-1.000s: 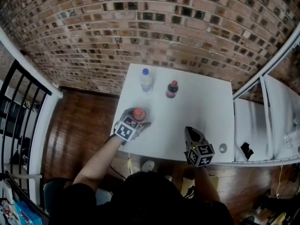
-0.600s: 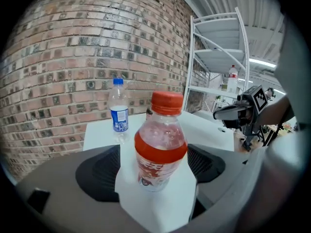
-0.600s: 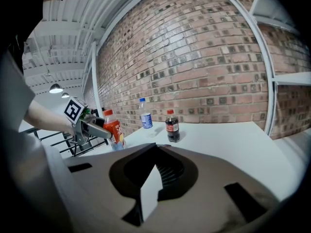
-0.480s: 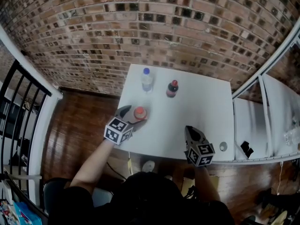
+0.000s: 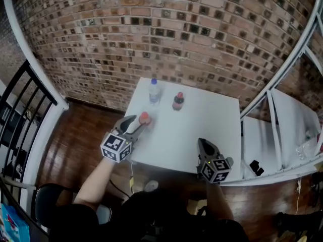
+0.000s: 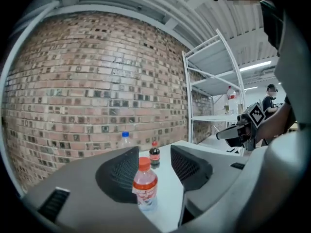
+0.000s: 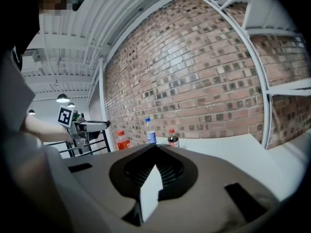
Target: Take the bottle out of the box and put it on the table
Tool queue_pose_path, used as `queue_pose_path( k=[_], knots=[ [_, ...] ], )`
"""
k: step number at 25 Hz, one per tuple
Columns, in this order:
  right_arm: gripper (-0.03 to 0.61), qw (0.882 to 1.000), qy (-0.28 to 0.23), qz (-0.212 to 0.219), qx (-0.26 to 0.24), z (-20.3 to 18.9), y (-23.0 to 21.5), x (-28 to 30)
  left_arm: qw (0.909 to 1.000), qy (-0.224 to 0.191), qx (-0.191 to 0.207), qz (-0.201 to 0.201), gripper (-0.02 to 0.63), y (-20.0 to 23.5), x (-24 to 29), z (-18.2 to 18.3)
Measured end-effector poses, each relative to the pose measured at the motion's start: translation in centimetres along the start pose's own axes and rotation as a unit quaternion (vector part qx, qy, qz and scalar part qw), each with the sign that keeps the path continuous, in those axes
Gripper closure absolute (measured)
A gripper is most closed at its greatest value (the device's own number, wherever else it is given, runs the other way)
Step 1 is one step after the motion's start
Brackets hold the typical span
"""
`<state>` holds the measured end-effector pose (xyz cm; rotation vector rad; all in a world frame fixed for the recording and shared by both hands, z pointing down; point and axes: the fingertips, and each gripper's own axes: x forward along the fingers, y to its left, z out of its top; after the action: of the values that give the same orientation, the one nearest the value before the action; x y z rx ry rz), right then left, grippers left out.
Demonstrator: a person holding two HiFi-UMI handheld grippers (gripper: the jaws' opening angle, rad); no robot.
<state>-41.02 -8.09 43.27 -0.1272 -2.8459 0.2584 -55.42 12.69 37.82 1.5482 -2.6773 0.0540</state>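
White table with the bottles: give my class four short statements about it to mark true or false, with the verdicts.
1. Three bottles stand on the white table. True: a blue-capped bottle, a dark bottle and an orange-capped bottle.
2. The blue-capped bottle lies on its side. False: it stands upright.
3. The left gripper grips the orange-capped bottle. False: its jaws, which have just been closing, stand apart. The bottle shows in the gap between them, standing on the table with no pad pressing on it.
4. A brick wall stands behind the table. True.
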Motion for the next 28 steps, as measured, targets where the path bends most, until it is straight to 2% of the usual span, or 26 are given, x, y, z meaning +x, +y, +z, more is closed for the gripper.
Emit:
queue_pose_path(
  k=[1,3,9,13,18,24,28],
  knots=[
    [0.574,1.0,-0.008,-0.005,-0.002,0.6,-0.6,-1.3,0.9999,-0.011,-0.001,0.001,0.403,-0.8,-0.2,0.8],
    [0.574,0.999,-0.025,-0.025,0.005,1.6,-2.2,-3.8,0.9994,-0.032,-0.013,0.0,0.474,-2.8,-0.4,2.4],
    [0.574,0.996,-0.073,-0.057,0.012,4.2,-4.4,-9.9,0.9959,-0.08,-0.034,-0.026,0.609,-9.1,0.8,6.0],
    [0.574,0.992,-0.095,-0.079,0.016,4.8,-4.9,-13.4,0.9936,-0.092,-0.036,-0.055,0.609,-13.0,1.4,7.0],
    [0.574,0.988,-0.102,-0.115,0.02,4.7,-7.0,-16.5,0.9885,-0.106,-0.056,-0.092,0.609,-15.7,3.0,7.2],
    [0.574,0.979,-0.11,-0.168,0.041,3.4,-9.5,-20.3,0.9884,-0.088,-0.055,-0.11,0.609,-17.5,4.8,6.0],
    [0.574,0.974,-0.125,-0.185,0.043,3.1,-9.0,-22.4,0.9875,-0.08,-0.057,-0.123,0.609,-18.2,4.8,5.7]
  ],
)
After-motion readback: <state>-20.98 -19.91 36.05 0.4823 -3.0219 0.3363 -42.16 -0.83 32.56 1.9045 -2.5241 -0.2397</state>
